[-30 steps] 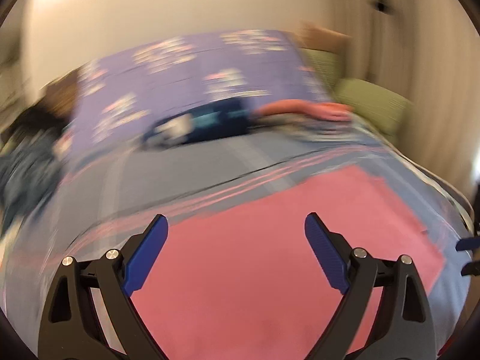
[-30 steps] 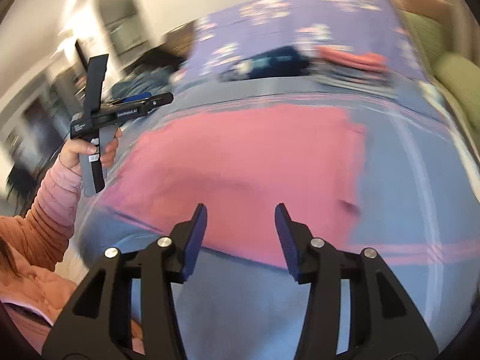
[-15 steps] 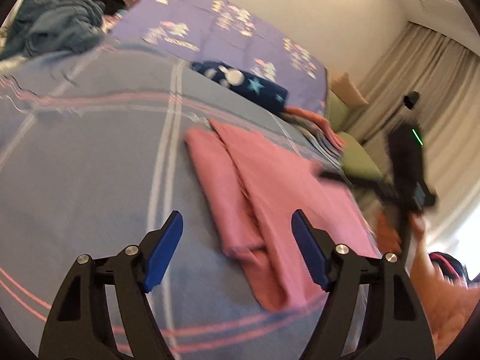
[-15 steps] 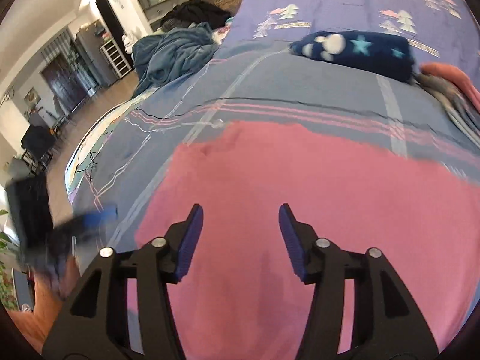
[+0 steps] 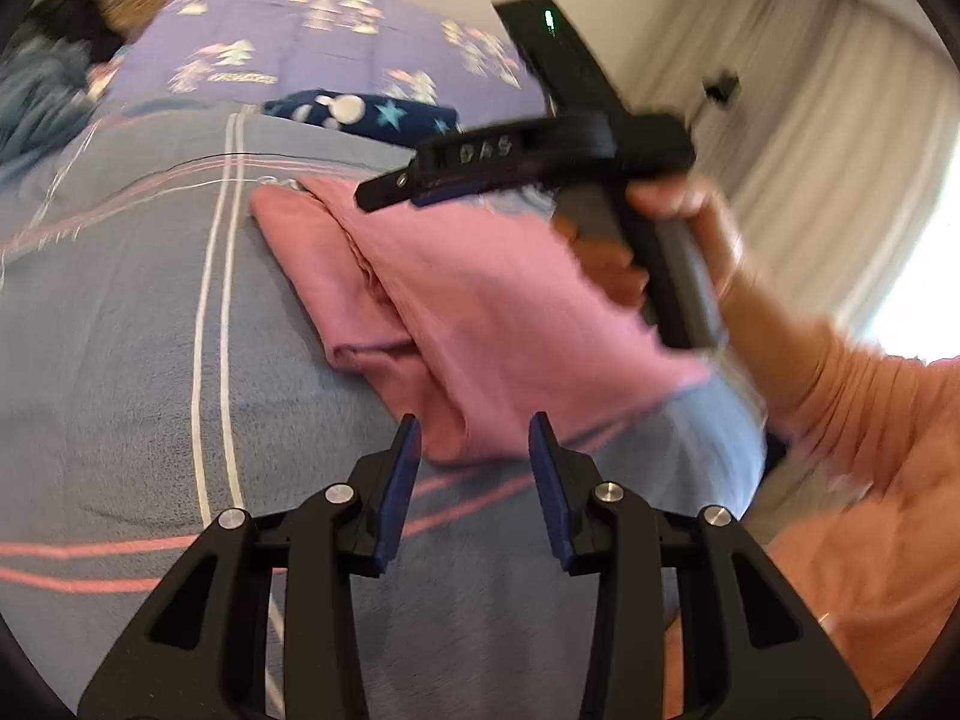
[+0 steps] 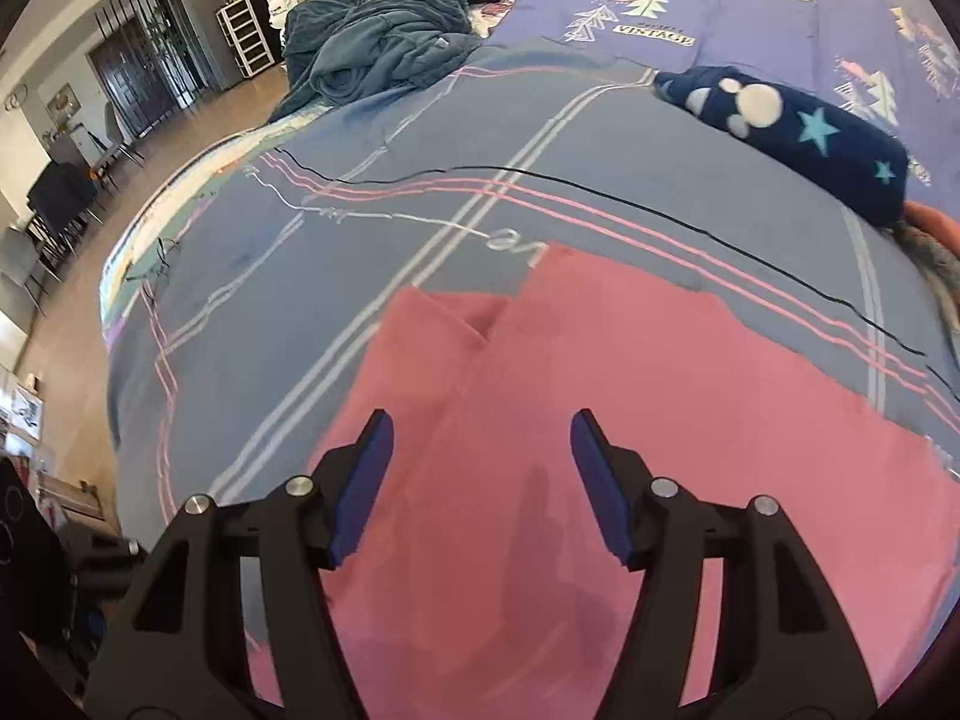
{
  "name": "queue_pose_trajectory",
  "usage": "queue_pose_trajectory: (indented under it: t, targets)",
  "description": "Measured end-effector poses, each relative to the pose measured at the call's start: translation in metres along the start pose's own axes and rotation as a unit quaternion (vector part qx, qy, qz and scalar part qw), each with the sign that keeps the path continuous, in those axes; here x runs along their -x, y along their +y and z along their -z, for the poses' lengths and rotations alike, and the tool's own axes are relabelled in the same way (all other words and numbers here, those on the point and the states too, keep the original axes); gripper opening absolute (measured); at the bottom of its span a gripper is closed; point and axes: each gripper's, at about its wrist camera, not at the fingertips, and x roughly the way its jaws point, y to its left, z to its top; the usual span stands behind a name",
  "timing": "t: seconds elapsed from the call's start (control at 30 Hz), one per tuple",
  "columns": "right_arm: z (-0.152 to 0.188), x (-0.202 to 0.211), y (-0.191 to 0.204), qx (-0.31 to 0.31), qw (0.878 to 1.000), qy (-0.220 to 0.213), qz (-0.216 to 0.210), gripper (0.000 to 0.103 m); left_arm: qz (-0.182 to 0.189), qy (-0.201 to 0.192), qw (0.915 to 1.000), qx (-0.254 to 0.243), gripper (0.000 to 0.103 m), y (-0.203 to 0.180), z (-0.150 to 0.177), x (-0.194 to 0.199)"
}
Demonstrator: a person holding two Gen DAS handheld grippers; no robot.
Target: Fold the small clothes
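A pink garment (image 5: 456, 300) lies flat on the blue striped bedspread (image 5: 132, 348), one side folded over along its length. My left gripper (image 5: 474, 438) is open, narrower than before, its tips at the garment's near corner, holding nothing. In the left wrist view the right gripper (image 5: 384, 192) hovers over the garment's far part, held by a hand. My right gripper (image 6: 480, 438) is open and empty just above the pink garment (image 6: 630, 420), near its folded edge.
A navy star-patterned roll (image 6: 798, 132) lies at the back of the bed beside a purple tree-print cover (image 6: 750, 6). A crumpled blue blanket (image 6: 384, 42) sits far left. The bed edge and wooden floor (image 6: 78, 312) are to the left. Curtains (image 5: 810, 138) hang at right.
My left gripper's jaws have narrowed and it has come down to the garment's near corner. My right gripper has moved over the garment toward its folded side, jaws opened wider.
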Motion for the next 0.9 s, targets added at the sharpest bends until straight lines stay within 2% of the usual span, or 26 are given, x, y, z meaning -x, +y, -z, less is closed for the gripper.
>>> queue_pose_trajectory:
  t: [0.13,0.27,0.33,0.37,0.5,0.6,0.7,0.77,0.9]
  targets:
    - [0.019,0.028,-0.011,-0.011,1.000,-0.014,0.011,0.066,-0.016,0.021,0.9978,-0.062,0.040,-0.005,0.002,-0.012]
    - [0.032,0.051,-0.022,-0.023,0.999,-0.027,0.022,0.067,-0.008,0.020,0.9947,-0.100,0.039,-0.007,0.001,-0.019]
    - [0.037,0.061,-0.027,-0.032,0.999,-0.031,0.024,0.067,0.005,0.025,0.9932,-0.113,0.023,-0.006,-0.005,-0.025]
    - [0.038,0.064,-0.029,-0.037,0.999,-0.033,0.023,0.067,0.022,0.028,0.9930,-0.113,0.004,-0.007,-0.007,-0.024]
    - [0.045,0.074,-0.035,-0.052,0.998,-0.040,0.021,0.068,0.046,0.022,0.9914,-0.120,0.004,-0.008,-0.015,-0.002]
    - [0.053,0.076,-0.032,-0.052,0.998,-0.037,0.010,0.068,0.038,0.049,0.9904,-0.124,0.003,-0.001,-0.009,0.001]
    - [0.073,0.077,-0.016,-0.017,0.999,-0.026,-0.007,0.068,0.027,0.073,0.9908,-0.111,0.000,0.008,0.005,0.000]
    - [0.090,0.076,0.004,0.033,0.999,-0.015,-0.005,0.068,0.027,0.075,0.9922,-0.095,0.000,0.014,0.009,-0.001]
    - [0.121,0.073,0.047,0.126,0.992,-0.008,-0.010,0.068,0.014,0.040,0.9963,-0.074,0.000,0.021,0.004,0.010]
